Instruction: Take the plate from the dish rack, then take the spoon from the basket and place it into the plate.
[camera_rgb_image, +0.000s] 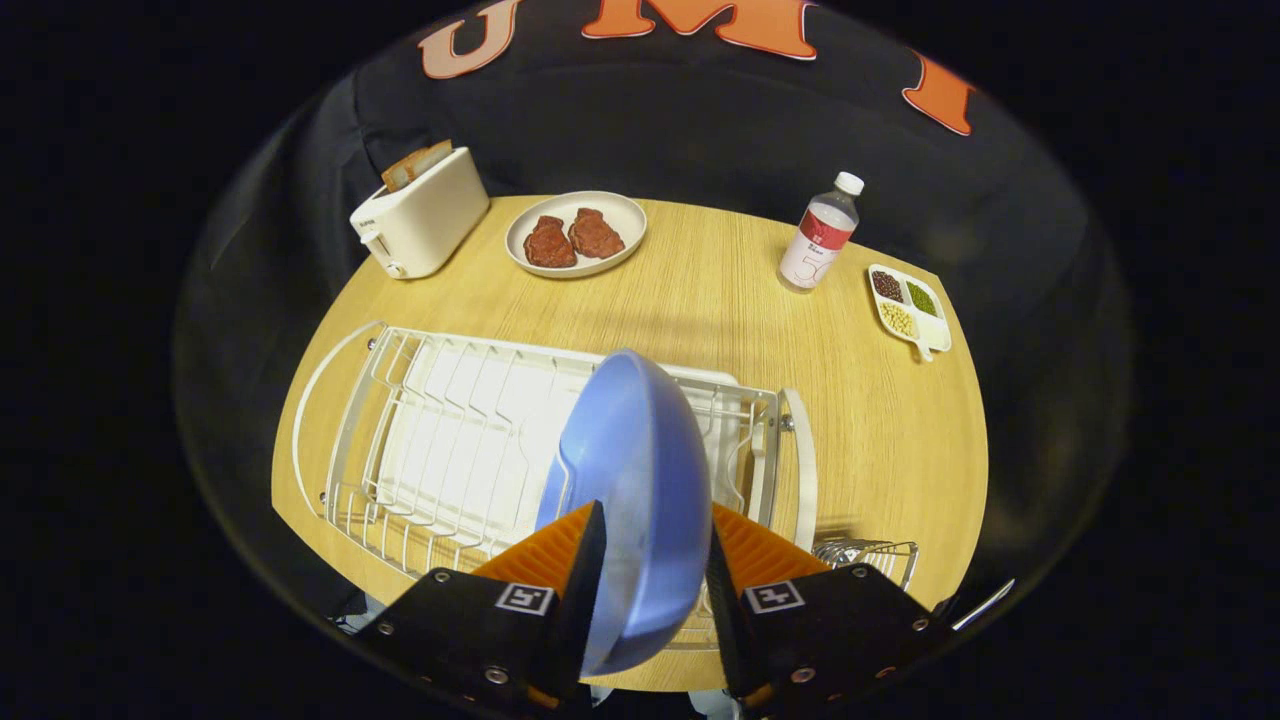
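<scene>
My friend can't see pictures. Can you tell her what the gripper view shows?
The gripper is shut on a blue plate, held on edge above a white dish rack on a wooden table. Beyond stand a toaster, a plate of meat and a bottle.

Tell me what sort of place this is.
Probably a mock kitchen table set up in a booth: a white dish rack, a toaster with bread in it, and a plate of meat on a wooden table. The tongs grip a blue plate over the rack.

You're at a mock kitchen booth: beyond the fingers (648, 560), a light wooden worktop (720, 300) carries a white toaster (420, 215) and white wire dish rack (450, 440).
</scene>
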